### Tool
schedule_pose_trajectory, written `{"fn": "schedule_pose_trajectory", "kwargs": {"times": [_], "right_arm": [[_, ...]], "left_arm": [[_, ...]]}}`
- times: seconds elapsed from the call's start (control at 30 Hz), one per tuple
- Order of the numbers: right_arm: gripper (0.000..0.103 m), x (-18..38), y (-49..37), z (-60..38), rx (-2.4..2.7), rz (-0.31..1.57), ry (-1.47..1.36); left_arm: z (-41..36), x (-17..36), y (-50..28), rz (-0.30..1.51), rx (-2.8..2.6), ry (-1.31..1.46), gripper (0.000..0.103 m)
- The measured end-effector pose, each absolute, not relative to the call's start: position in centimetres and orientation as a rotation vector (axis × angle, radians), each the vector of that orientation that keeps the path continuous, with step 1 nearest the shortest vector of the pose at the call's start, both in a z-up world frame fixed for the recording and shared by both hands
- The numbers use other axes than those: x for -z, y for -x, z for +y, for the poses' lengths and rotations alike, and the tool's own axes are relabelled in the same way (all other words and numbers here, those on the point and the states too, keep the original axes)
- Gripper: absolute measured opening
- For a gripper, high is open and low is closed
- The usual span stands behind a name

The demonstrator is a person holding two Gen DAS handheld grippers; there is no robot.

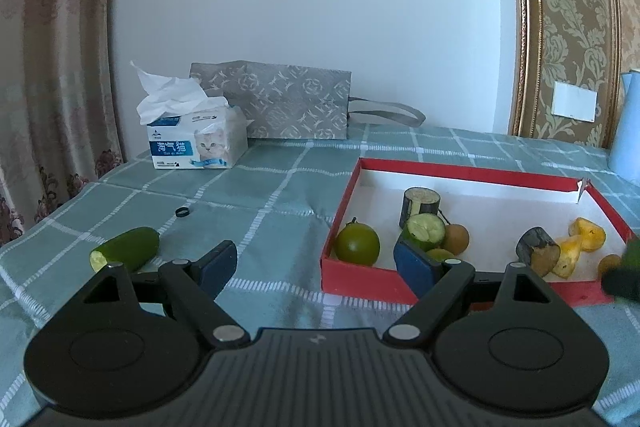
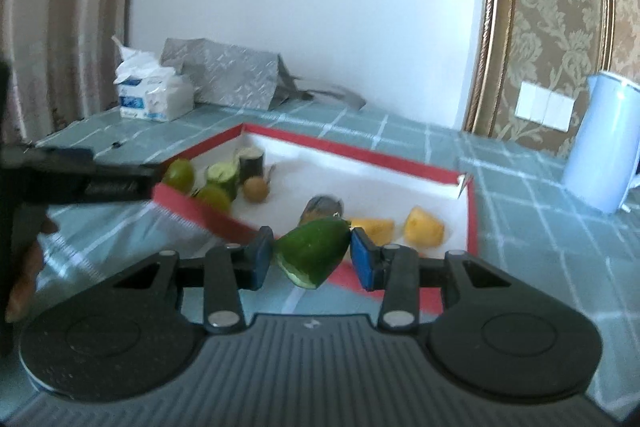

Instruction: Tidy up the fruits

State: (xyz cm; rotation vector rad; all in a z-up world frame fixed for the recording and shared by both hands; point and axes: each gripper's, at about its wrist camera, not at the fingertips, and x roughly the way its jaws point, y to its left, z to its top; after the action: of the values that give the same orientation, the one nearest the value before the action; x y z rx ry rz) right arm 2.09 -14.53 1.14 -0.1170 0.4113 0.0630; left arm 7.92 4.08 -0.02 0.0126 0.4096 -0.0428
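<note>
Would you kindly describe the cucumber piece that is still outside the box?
Start at the red box on the checked tablecloth and look left, near the left gripper. The cucumber piece lies alone on the cloth, dark green, with one pale cut end.

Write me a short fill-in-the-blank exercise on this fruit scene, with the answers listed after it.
1. The right gripper holds a green cucumber piece between its ____.
2. The left gripper is ____ and holds nothing.
3. Another cucumber piece lies on the checked tablecloth, ____ the red box.
4. The round green fruit sits ____ the red box.

Missing words: fingers; open; outside; inside
</note>
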Motion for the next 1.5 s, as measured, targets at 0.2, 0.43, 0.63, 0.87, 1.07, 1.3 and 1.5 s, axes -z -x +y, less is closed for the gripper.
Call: {"fn": "schedule_pose_trajectory", "kwargs": {"times": [0.2, 0.43, 0.63, 0.87, 1.07, 1.3, 1.5], "right_arm": [[0.04, -2.3, -6.1, -16.3, 0.018, 0.41, 0.098], [0.04, -1.4, -10.9, -17.8, 0.091, 0.473, 0.084], [0.04, -0.2, -13.9, -18.5, 0.128, 0.541, 0.051], [0.041, -0.1, -15.9, -18.7, 0.182, 0.563, 0.039], [0.095, -0.4, -15.5, -18.8, 0.174, 0.519, 0.018], [0.103, -1.2, -12.9, -19.7, 0.168, 0.475, -0.065], [0.103, -1.4, -9.9, -18.5, 0.177, 0.439, -0.016]], "left_arm": [[3.8, 0.2, -8.1, 0.427, 0.056, -0.026, 0.087], [3.5, 0.4, -8.4, 0.44, 0.068, -0.037, 0.087], [3.3, 0.6, -8.5, 0.455, 0.079, -0.046, 0.087], [3.0, 0.7, -8.6, 0.462, 0.085, -0.061, 0.087], [2.9, 0.8, -8.6, 0.46, 0.08, -0.07, 0.087], [2.7, 0.9, -8.6, 0.46, 0.069, -0.078, 0.087], [2.7, 0.8, -8.2, 0.445, 0.072, -0.079, 0.087]]}}
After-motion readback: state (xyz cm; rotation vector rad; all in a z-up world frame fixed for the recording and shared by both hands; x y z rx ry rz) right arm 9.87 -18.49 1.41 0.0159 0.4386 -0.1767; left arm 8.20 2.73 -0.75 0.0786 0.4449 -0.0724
